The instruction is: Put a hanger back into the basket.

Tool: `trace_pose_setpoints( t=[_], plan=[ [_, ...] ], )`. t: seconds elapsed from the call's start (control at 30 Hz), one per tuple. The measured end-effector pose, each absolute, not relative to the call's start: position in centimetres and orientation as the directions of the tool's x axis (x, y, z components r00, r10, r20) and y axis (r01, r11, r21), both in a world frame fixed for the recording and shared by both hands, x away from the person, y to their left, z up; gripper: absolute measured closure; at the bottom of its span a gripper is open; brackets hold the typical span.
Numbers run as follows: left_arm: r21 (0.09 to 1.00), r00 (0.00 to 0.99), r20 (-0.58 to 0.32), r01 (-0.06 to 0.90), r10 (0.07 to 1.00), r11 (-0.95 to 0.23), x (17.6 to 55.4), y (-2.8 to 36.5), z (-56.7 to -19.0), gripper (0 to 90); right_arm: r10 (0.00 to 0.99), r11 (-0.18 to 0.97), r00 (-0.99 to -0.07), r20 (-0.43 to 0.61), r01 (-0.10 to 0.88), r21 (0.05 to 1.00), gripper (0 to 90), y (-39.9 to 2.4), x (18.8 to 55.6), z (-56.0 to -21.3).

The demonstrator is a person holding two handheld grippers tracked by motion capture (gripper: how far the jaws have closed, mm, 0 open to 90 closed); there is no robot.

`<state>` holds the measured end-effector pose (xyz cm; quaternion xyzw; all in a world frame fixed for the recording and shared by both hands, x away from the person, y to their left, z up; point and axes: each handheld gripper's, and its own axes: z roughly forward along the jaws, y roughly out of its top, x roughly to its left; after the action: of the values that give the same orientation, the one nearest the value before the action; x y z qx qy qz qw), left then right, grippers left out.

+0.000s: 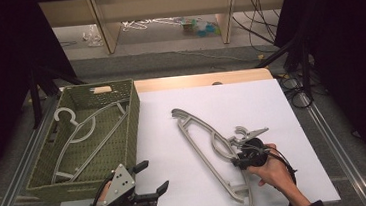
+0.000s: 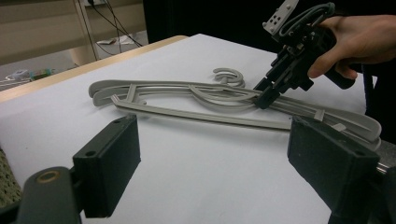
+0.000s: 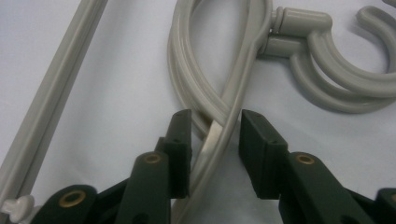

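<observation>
In the high view, a stack of grey plastic hangers [image 1: 210,146] lies slantwise across the white table [image 1: 271,105], from the middle of the frame down to the lower right. The right tool [image 1: 240,161] sits on the stack's inner loop at lower right, a hand behind it. At lower left the left tool [image 1: 152,178] hovers over the table with its jaws spread and nothing between them. A green woven basket [image 1: 133,122] fills the left side, with another hanger [image 1: 81,134] lying inside it.

The left gripper view looks across the table at low level: its own jaws stand wide apart at the bottom corners, released, and beyond them the stack [image 2: 196,100] stretches across the middle, at least two hangers lying one on another, which the high view leaves unclear. The right tool [image 2: 264,95] comes down on it from the upper right.

The right gripper view shows the closest detail: the jaws straddle the crossing loop bars [image 3: 219,130] at centre; the left pad lies against the bars, a narrow gap shows at the right pad, so not yet clenched. Two hooks [image 3: 345,88] curl at upper right.
</observation>
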<state>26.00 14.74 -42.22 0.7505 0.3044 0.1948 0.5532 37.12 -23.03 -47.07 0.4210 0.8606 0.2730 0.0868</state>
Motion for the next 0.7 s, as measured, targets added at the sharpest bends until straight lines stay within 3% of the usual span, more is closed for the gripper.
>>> trace_pose_setpoints(
  t=[0.43,0.7],
  plan=[
    [0.949,0.741,-0.056,0.248,0.67,-0.195,26.2,14.9,-42.3,18.4,0.79,0.455,-0.606,0.095,0.683,0.571,71.6,-23.5,37.5,-45.6],
    [0.954,0.745,-0.08,0.251,0.663,-0.167,26.3,15.0,-41.8,19.2,0.767,0.382,-0.613,0.189,0.673,0.633,73.4,-25.0,37.7,-44.3]
  ],
)
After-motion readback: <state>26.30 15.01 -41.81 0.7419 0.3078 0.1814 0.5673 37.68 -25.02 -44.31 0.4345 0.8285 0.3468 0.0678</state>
